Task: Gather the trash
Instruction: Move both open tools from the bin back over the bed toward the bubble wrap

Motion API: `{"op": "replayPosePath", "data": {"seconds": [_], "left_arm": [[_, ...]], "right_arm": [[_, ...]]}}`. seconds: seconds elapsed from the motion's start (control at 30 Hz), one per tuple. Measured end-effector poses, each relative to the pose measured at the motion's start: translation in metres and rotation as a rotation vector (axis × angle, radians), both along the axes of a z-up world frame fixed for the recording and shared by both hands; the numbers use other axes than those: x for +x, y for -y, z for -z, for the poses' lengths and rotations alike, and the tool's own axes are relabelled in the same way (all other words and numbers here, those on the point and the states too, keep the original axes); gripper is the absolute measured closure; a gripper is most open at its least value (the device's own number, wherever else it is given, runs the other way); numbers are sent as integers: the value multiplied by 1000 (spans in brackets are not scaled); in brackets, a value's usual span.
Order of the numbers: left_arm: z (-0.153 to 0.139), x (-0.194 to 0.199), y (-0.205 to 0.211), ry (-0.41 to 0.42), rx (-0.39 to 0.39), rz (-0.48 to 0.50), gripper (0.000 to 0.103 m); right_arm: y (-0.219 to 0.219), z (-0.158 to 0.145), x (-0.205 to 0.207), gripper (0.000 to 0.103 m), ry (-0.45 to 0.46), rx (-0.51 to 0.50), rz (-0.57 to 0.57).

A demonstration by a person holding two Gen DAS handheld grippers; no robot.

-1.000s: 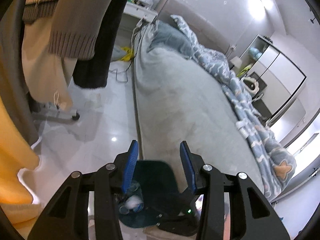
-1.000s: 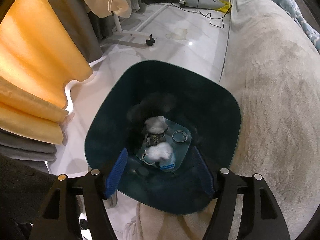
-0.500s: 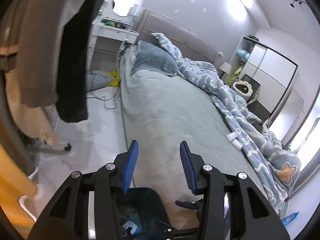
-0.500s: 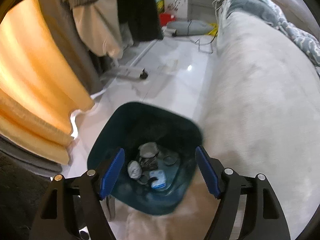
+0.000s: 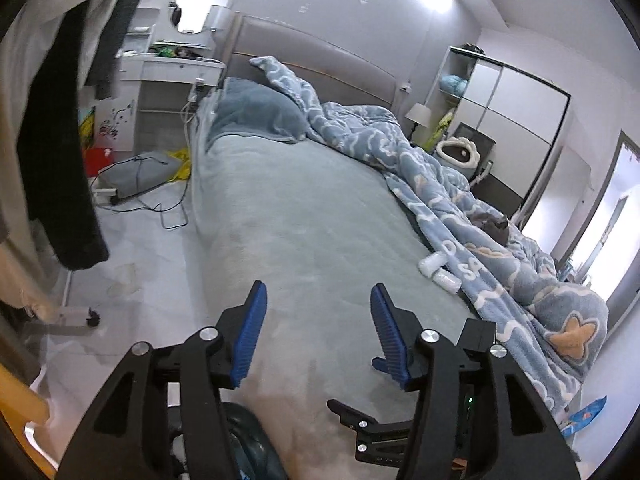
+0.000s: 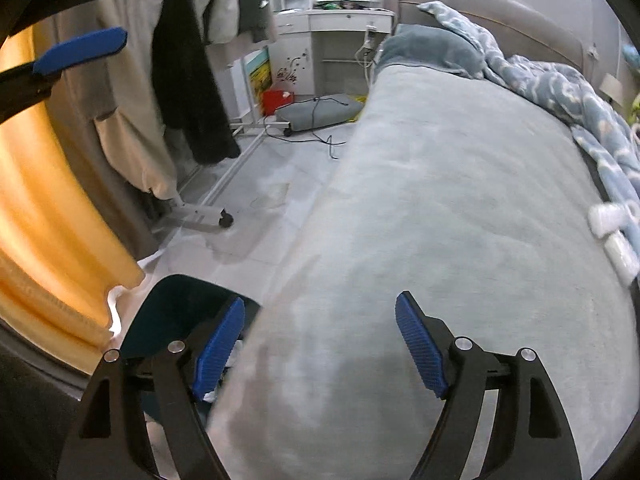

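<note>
Hovering above the bed's near end, both grippers empty, jaws opening.

Nearest: left gripper and right gripper, blue pads apart, nothing between them but the grey-green bed cover. Below, on the floor at the bed's foot: dark teal trash bin, partly hidden behind the right gripper's left finger; its contents barely show. Left of the bin: orange curtain. Mid bed, right edge: two white crumpled pieces of trash, touching each other, just beside the blue patterned duvet. Floor left of bed: clothes rack on castors with hanging garments, grey cushion, black cables. Farthest: blue pillow, grey headboard, white dressing table.
</note>
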State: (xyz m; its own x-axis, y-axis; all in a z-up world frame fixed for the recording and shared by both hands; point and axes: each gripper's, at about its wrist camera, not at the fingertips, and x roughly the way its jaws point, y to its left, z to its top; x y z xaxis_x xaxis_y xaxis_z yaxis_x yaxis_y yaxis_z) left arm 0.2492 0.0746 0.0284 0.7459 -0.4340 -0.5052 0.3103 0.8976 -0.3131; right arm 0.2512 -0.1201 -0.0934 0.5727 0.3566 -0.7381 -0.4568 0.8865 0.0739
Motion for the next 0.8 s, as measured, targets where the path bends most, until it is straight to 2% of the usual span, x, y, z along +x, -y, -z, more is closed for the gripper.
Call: {"op": "replayPosePath", "data": {"seconds": [0.13, 0.27, 0.43, 0.7, 0.8], "left_arm": [[3, 6, 27, 2, 55, 20, 42], [2, 12, 41, 17, 49, 17, 41], [6, 19, 60, 53, 85, -18, 36], [26, 40, 97, 18, 121, 12, 33], [32, 48, 110, 18, 130, 33, 33]], "right_arm": [[19, -12, 11, 24, 32, 9, 4], [31, -23, 17, 24, 93, -49, -5], [60, -28, 29, 24, 120, -64, 16], [104, -36, 53, 24, 141, -59, 35], [119, -37, 62, 24, 163, -107, 47]]}}
